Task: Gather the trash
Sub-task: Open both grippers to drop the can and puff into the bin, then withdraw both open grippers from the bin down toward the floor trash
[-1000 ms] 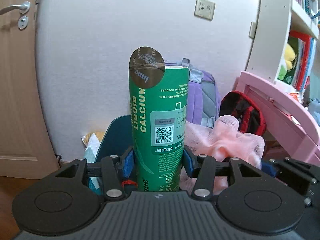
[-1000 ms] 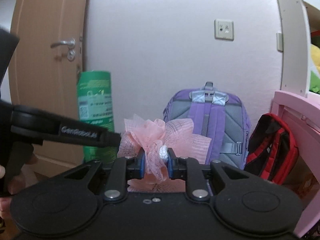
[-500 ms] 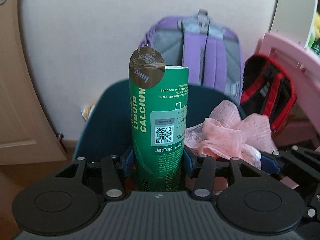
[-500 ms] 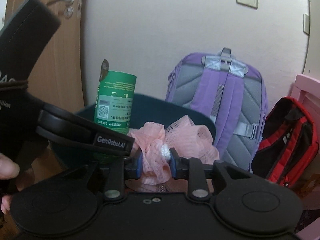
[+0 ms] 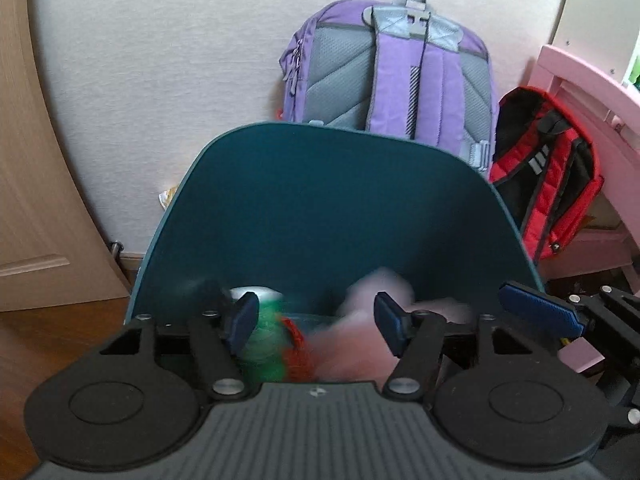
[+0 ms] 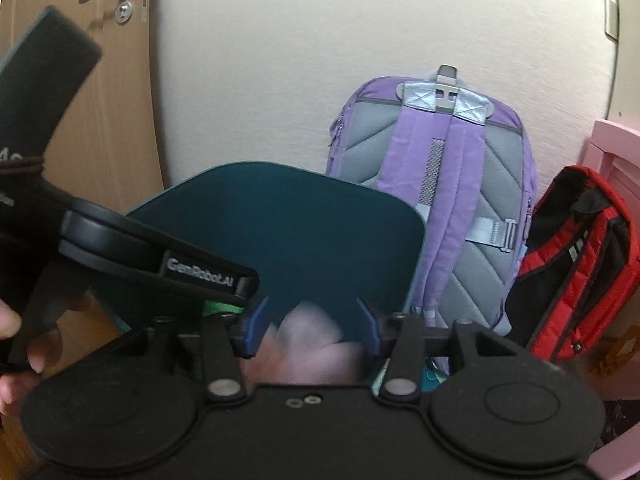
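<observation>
A dark teal bin stands in front of both grippers; it also shows in the right wrist view. My left gripper is open over the bin. The green can is blurred and falling below it, inside the bin. My right gripper is open too, and the pink mesh wrap is blurred beneath it, dropping into the bin. The wrap also shows in the left wrist view. The left gripper's body shows at the left of the right wrist view.
A purple backpack leans on the wall behind the bin. A red and black backpack sits to its right, against pink furniture. A wooden door is on the left. The floor is wood.
Both grippers have opened over the teal bin. The green can has dropped from the left gripper and the pink mesh wrap from the right, both falling into the bin.
</observation>
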Tool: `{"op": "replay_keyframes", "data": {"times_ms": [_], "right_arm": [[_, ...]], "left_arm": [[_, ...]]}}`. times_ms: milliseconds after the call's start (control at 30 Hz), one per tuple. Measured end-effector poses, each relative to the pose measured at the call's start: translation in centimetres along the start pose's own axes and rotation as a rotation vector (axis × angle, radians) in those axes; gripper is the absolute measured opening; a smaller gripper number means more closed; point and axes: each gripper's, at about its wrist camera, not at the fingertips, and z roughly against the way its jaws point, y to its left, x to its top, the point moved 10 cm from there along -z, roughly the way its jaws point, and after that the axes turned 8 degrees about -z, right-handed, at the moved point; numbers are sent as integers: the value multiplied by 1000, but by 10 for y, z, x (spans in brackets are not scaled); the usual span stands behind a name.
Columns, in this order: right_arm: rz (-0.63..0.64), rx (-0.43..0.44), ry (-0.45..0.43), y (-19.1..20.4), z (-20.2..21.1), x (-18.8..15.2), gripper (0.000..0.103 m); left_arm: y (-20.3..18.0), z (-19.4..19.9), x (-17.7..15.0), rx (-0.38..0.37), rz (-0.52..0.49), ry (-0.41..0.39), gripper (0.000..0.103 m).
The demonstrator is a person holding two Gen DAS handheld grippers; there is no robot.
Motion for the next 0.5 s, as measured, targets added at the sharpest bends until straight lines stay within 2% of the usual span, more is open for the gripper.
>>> {"op": "replay_keyframes", "data": {"times_ms": [200, 400, 500], "right_arm": [[-15, -5, -23, 2, 32, -2, 50], [-24, 7, -48, 6, 80, -9, 56], [-18, 13, -50, 9, 105, -19, 59]], "left_arm": [[-10, 30, -2, -13, -6, -25, 68], [-20, 84, -14, -38, -7, -74, 69], [-23, 109, -27, -39, -16, -96, 74]]}}
